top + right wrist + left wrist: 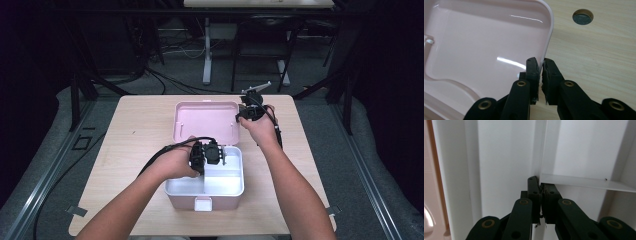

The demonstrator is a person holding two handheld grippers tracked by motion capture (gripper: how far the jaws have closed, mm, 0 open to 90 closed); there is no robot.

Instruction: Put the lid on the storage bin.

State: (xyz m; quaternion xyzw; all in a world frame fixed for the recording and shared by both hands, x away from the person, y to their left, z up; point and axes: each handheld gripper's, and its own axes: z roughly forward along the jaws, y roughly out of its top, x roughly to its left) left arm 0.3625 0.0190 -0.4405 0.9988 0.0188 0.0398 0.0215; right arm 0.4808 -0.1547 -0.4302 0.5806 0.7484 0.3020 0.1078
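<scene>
From the high view, we see a pink storage box (205, 186) standing near the front edge of a pale wooden table (135, 130), a little right of its middle, with its pink lid (206, 121) thrown open flat toward the far edge. Inside the box sits a white tray (225, 182), split by a divider (204, 181). The left gripper (207, 154) reaches down into the tray at its far left part, the left hand (175, 162) wrapped round it and its cable trailing back toward the left edge of the table. The right gripper (246, 111) sits at the lid's far right corner, held by the right hand (259, 127). From the left gripper view, we look along the black jaws of the left gripper (541, 185), which have clamped shut on the top edge of the divider (544, 150) where a cross wall (586, 182) meets it; white tray floor (504, 160) spreads on either side. From the right gripper view, we see the right gripper (541, 63) pinching the thin rim of the lid (486, 45) near its rounded corner, one jaw inside the pink hollow, the other outside over the table (599, 55). A round hole (582, 16) shows in the tabletop beyond that corner.
</scene>
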